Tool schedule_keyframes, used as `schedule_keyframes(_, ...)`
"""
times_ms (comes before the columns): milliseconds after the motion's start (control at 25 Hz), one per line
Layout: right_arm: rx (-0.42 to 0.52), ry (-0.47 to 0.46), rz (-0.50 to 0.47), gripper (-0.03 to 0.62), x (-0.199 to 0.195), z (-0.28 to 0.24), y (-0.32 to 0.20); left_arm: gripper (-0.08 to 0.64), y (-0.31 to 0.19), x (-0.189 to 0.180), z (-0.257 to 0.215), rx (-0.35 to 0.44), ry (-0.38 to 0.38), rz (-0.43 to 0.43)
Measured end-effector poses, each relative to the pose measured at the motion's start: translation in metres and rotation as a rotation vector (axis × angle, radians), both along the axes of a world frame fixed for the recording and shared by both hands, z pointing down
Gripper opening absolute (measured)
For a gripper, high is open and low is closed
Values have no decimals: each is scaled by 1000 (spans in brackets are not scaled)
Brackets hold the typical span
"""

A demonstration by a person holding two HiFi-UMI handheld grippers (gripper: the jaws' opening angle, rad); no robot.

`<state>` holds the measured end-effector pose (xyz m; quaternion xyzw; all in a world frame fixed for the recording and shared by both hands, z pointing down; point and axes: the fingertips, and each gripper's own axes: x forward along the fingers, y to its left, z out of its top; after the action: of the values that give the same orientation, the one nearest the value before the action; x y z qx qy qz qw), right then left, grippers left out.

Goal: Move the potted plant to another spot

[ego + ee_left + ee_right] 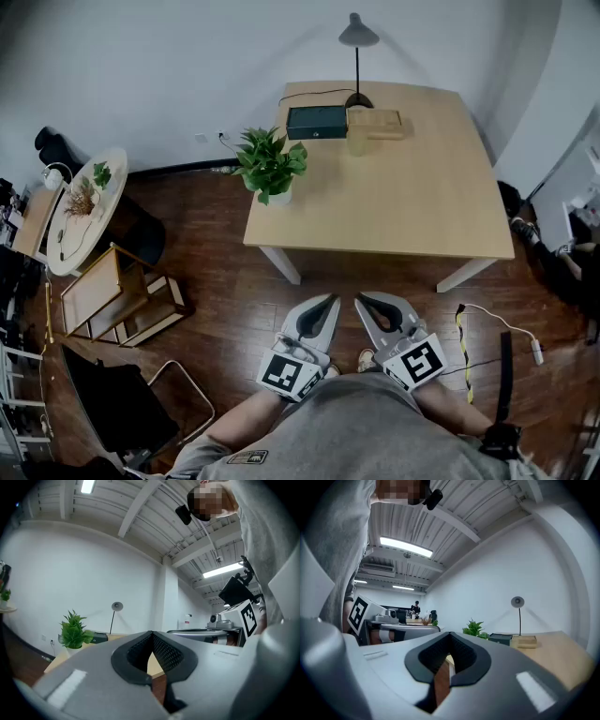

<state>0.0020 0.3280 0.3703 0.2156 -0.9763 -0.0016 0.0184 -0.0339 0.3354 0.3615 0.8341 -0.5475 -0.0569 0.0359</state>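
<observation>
The potted plant stood ahead of the left gripper and off to its left, well apart from it, at the left edge of the counter, its white pot close to that edge. The left gripper was held level in front of the person's waist, its jaws pressed together with nothing between them. Just beside it the right gripper was in the same state: level, closed and empty. Neither was near the counter yet, so the step in hand looked to me like the reach.

To do it well, I thought the jaws should be opened before they arrived, not over the leaves. The foliage was wide and loose and would give no hold, so the pot itself was the thing to take, low down and under the leaves. One gripper on each side of the pot seemed the safer grip. With the pot so near the edge, a push from the right could tip it to the floor, so the approach had better come from the front. Straight ahead of the right gripper and further right the counter lay bare, well away from the dark box and the lamp, and it seemed a fair spot to set the plant down upright.
</observation>
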Motion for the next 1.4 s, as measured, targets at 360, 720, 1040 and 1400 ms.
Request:
schedule_keyframes(360, -24, 14, 30, 6, -31, 13, 1, 2, 3, -37, 14, -26, 28, -2)
schedule_keyframes(720, -49, 5, 23, 6, -54, 25, -51, 2, -44, -63, 26, -42, 10, -19)
schedule_keyframes(1040, -72, -14, -24, 5, -79, 35, -172, 2, -168, -93, 32, -78, -30, -84)
schedule_keyframes(1400, -73, -5, -122, 6, -112, 32, -274, 2, -265, -131, 31, -95, -30, -201)
